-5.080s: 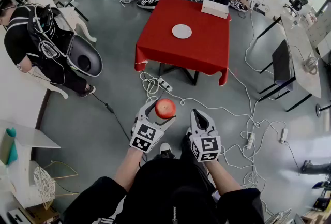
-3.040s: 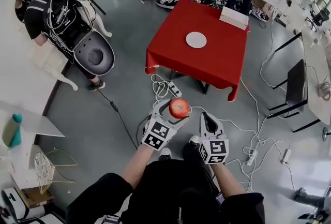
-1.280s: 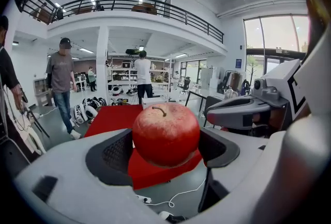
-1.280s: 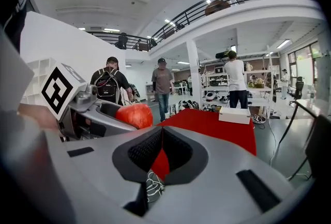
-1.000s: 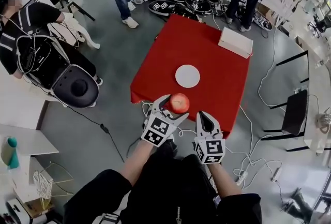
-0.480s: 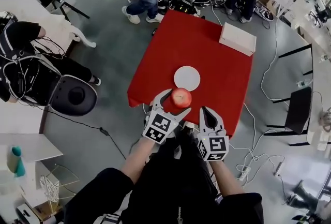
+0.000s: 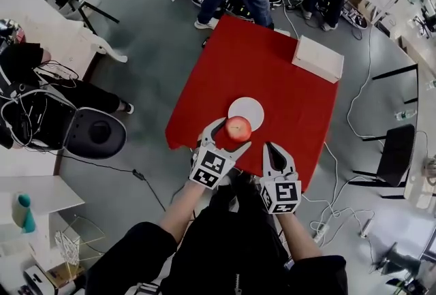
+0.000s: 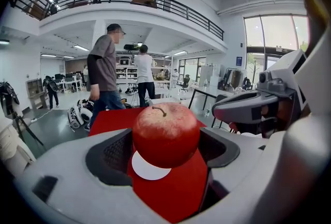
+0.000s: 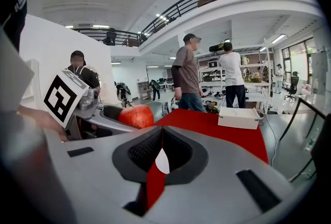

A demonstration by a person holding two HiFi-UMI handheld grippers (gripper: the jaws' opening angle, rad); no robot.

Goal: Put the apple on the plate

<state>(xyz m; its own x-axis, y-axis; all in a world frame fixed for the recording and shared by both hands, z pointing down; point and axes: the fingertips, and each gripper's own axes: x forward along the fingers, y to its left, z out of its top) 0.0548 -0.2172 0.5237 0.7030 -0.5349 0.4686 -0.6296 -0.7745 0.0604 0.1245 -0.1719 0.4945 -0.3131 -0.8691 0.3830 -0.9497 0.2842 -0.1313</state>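
The left gripper (image 7: 234, 133) has its fingers clamped on the apple (image 7: 238, 129), held above the red tabletop (image 7: 279, 89) at the plate's (image 7: 251, 107) 7 o'clock edge. At its 4 o'clock, the right gripper (image 7: 272, 150) has fingers together, empty.

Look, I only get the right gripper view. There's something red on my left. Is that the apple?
Observer: Yes. The left tongs are shut on the apple, stem up.
Operator: Where does it go?
Observer: A round white plate lies on the red table; nothing shows on it.
Operator: Am I close?
Observer: In the head view the apple overlaps the plate's near edge.
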